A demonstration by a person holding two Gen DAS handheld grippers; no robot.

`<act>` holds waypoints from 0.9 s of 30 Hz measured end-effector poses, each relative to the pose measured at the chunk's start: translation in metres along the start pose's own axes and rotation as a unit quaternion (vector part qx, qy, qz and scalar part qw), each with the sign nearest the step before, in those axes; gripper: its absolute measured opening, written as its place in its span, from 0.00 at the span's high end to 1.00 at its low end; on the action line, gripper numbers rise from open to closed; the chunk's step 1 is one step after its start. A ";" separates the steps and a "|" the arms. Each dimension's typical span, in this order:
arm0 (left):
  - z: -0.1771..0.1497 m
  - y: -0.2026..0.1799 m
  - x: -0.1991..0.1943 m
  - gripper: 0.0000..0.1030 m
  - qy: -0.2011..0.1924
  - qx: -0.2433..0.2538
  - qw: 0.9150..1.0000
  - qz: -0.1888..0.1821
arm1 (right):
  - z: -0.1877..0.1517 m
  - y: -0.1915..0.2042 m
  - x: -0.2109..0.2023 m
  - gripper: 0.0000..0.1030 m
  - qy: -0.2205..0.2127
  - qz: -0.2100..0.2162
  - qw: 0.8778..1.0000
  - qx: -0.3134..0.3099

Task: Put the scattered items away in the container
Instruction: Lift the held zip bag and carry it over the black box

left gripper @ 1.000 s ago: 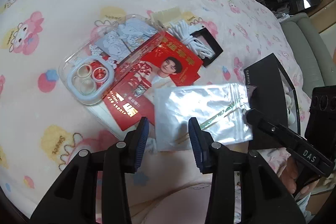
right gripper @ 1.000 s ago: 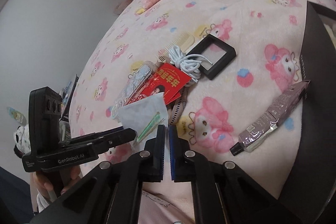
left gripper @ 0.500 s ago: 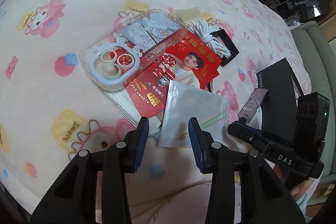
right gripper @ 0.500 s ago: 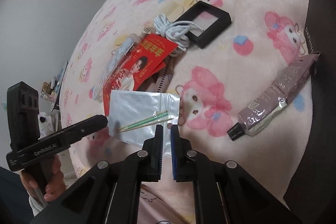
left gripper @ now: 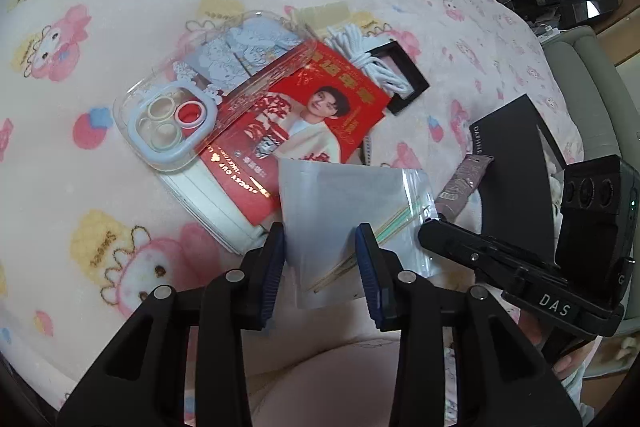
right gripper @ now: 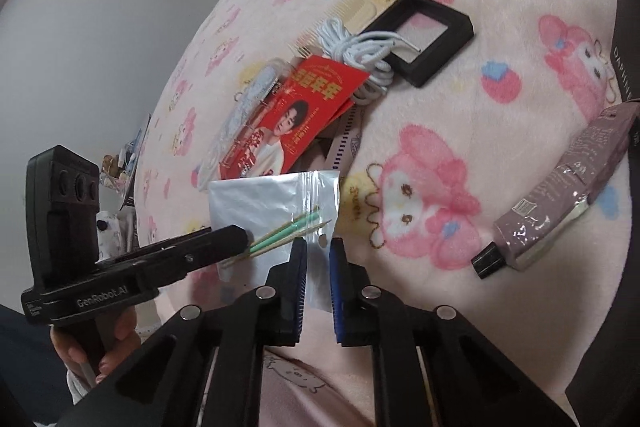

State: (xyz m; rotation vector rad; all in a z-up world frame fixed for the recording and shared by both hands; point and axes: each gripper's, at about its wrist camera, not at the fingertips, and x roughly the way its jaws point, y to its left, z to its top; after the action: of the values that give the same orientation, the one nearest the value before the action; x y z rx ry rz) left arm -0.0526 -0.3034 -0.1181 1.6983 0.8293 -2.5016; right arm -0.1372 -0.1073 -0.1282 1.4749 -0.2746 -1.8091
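- Clear plastic, a zip bag [left gripper: 352, 219] holding thin green and tan sticks [right gripper: 288, 233], is lying on the pink cartoon-print blanket [left gripper: 100, 7], its upper edge overlapping a red printed envelope [left gripper: 304, 123].
- Left gripper [left gripper: 320, 259] is hovering over the bag's near end with its blue-padded jaws spread wide, one on each side of the bag, clasping nothing.
- Right gripper [right gripper: 318, 267] is sitting at the bag's zip-end corner with only a narrow gap between its pads; that corner is showing in the gap (whether the pads are actually pinching it, I cannot tell).
- Black open-topped box [left gripper: 516, 171], the container, is standing at the right, well apart from the bag, with a mauve tube [right gripper: 568, 187] lying just beside it.
- Transparent phone case [left gripper: 200, 95] is resting partly on the envelope; a coiled white cable [right gripper: 360, 51], a cream comb [right gripper: 352, 13] and a black square frame [right gripper: 424, 39] are clustering beyond.
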 end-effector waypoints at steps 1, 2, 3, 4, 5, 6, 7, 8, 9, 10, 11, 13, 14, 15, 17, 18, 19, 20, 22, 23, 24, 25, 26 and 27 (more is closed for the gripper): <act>-0.002 -0.007 -0.006 0.66 -0.005 0.004 1.000 -0.004 | -0.001 0.004 -0.010 0.92 -0.008 -0.001 1.000 -0.005; -0.004 -0.014 -0.013 0.66 -0.010 0.012 1.000 -0.005 | -0.003 0.009 -0.021 0.92 -0.019 -0.001 1.000 -0.010; -0.005 -0.023 -0.019 0.66 -0.015 0.021 1.000 -0.006 | -0.005 0.013 -0.032 0.92 -0.027 0.001 1.000 -0.016; -0.006 -0.033 -0.025 0.67 -0.020 0.030 0.999 -0.008 | -0.006 0.015 -0.044 0.92 -0.036 0.003 0.999 -0.020; -0.007 -0.044 -0.030 0.67 -0.024 0.039 0.999 -0.015 | -0.006 0.017 -0.055 0.92 -0.043 0.004 0.999 -0.023; -0.007 -0.056 -0.035 0.67 -0.028 0.048 0.998 -0.020 | -0.008 0.018 -0.066 0.92 -0.049 0.002 0.998 -0.026; -0.008 -0.068 -0.039 0.67 -0.032 0.058 0.997 -0.026 | -0.010 0.020 -0.076 0.92 -0.056 -0.004 0.998 -0.029; -0.008 -0.082 -0.042 0.67 -0.035 0.069 0.996 -0.033 | -0.012 0.020 -0.087 0.92 -0.062 -0.011 0.997 -0.033; -0.008 -0.096 -0.044 0.67 -0.034 0.080 0.995 -0.041 | -0.014 0.018 -0.099 0.92 -0.068 -0.020 0.997 -0.036; -0.008 -0.112 -0.044 0.67 -0.034 0.091 0.994 -0.050 | -0.016 0.015 -0.111 0.92 -0.075 -0.029 0.996 -0.037; -0.008 -0.128 -0.043 0.67 -0.033 0.102 0.993 -0.058 | -0.018 0.010 -0.124 0.92 -0.082 -0.038 0.995 -0.037; -0.009 -0.161 -0.037 0.67 -0.030 0.126 0.990 -0.063 | -0.021 -0.001 -0.151 0.92 -0.098 -0.057 0.993 -0.037; -0.010 -0.177 -0.032 0.67 -0.027 0.135 0.988 -0.066 | -0.022 -0.008 -0.163 0.92 -0.104 -0.065 0.992 -0.035; -0.010 -0.193 -0.027 0.67 -0.022 0.144 0.987 -0.072 | -0.022 -0.016 -0.174 0.92 -0.108 -0.074 0.991 -0.030; -0.011 -0.222 -0.015 0.67 -0.015 0.157 0.984 -0.080 | -0.022 -0.035 -0.195 0.91 -0.115 -0.086 0.990 -0.020; -0.011 -0.235 -0.008 0.67 -0.010 0.163 0.983 -0.085 | -0.022 -0.045 -0.205 0.91 -0.119 -0.093 0.988 -0.018; -0.010 -0.247 -0.001 0.67 -0.005 0.166 0.982 -0.089 | -0.021 -0.057 -0.214 0.91 -0.123 -0.103 0.987 -0.014; -0.010 -0.258 0.008 0.67 0.000 0.168 0.982 -0.088 | -0.020 -0.067 -0.222 0.91 -0.124 -0.110 0.986 -0.009; -0.011 -0.277 0.028 0.67 0.014 0.177 0.981 -0.076 | -0.019 -0.089 -0.230 0.91 -0.121 -0.118 0.986 0.003; -0.012 -0.284 0.039 0.67 0.023 0.181 0.981 -0.065 | -0.020 -0.101 -0.231 0.91 -0.120 -0.120 0.985 0.014; -0.012 -0.290 0.050 0.67 0.032 0.186 0.981 -0.055 | -0.020 -0.112 -0.231 0.91 -0.119 -0.119 0.985 0.029; -0.013 -0.295 0.060 0.67 0.044 0.189 0.980 -0.047 | -0.021 -0.124 -0.229 0.91 -0.117 -0.119 0.985 0.049; -0.014 -0.299 0.070 0.67 0.056 0.193 0.979 -0.033 | -0.023 -0.135 -0.226 0.90 -0.112 -0.122 0.984 0.067; -0.015 -0.303 0.078 0.67 0.065 0.201 0.977 -0.014 | -0.024 -0.144 -0.222 0.90 -0.104 -0.125 0.983 0.081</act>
State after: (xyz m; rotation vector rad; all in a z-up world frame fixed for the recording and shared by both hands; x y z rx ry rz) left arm -0.1603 -0.0150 -0.0631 1.9907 0.3635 -2.7450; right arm -0.1695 0.1468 -0.0577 1.4851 -0.3601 -2.1928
